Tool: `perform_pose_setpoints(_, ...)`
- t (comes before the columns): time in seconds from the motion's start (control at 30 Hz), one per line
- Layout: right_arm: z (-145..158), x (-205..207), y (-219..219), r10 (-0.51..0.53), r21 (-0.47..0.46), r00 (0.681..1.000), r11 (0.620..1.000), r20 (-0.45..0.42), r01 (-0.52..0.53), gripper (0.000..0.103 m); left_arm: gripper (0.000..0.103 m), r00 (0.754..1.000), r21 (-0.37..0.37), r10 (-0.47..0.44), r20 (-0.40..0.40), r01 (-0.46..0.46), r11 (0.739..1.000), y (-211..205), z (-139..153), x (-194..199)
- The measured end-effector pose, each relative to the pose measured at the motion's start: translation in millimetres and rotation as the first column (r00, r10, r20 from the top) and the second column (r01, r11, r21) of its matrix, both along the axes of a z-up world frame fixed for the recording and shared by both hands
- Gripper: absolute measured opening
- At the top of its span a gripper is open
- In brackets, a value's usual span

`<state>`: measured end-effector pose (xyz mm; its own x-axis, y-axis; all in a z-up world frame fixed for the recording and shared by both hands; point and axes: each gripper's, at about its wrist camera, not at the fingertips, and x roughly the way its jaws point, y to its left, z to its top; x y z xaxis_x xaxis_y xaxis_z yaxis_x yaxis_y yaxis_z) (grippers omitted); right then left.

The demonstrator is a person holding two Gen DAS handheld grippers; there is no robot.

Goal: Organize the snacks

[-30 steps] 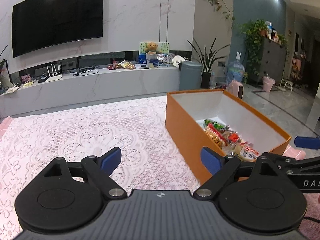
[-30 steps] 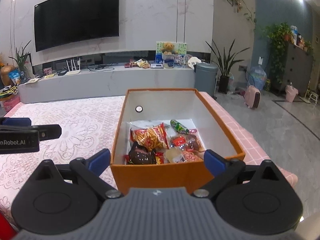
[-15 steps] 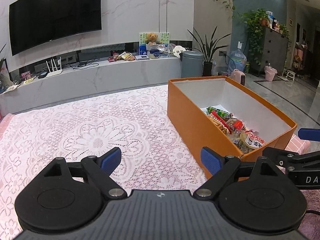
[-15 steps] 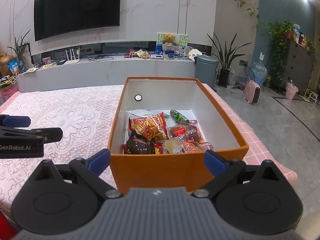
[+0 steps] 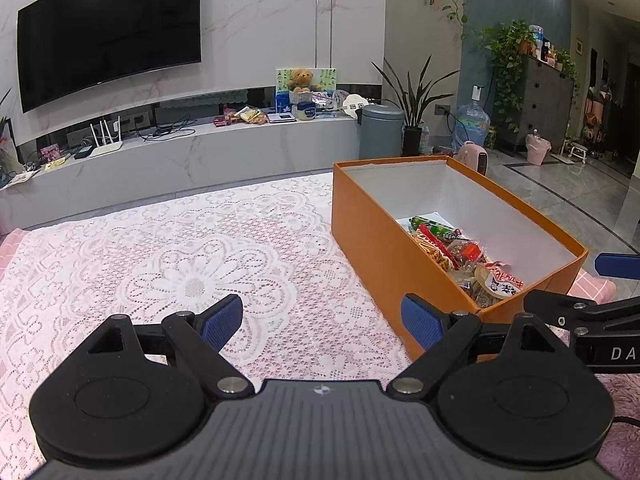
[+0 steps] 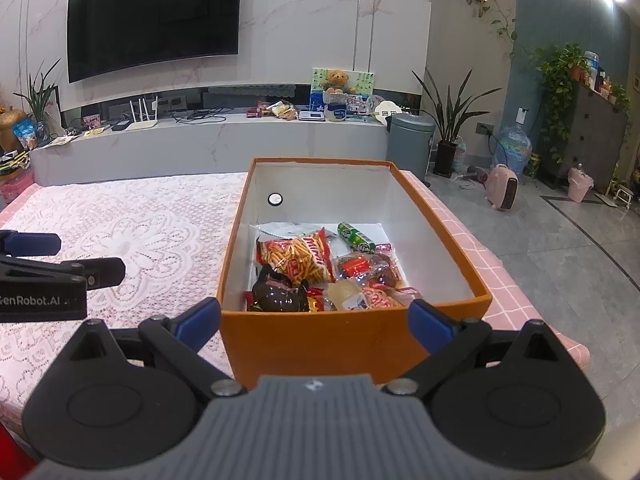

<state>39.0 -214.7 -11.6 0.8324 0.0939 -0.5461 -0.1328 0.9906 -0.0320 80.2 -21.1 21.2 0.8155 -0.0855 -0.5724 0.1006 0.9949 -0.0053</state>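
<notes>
i am holding two grippers over a table covered with one white lace cloth. my left gripper is hanging above the lace with its fingers spread wide and gripping nothing. one orange box is sitting on the table's right part, its long axis running away from me toward the tv wall, open top facing up. the snacks are lying bunched at the box's near end: one red-and-yellow bag of sticks, one dark brown pack, one green roll pointing diagonally to the far left, and a few clear-wrapped pieces i am not able to count. my right gripper is hovering at the box's near wall, fingers wide apart, holding nothing.
</notes>
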Motion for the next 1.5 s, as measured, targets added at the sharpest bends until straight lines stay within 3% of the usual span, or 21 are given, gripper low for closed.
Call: perform_pose_setpoints(1.5,0.5,-6.9,11.9,0.025,-0.029,1.0,0.999,0.011,-0.025,0.098,0.103,1.0,-0.017,0.013,-0.002,-0.013,1.0,3.4,3.3,-7.7)
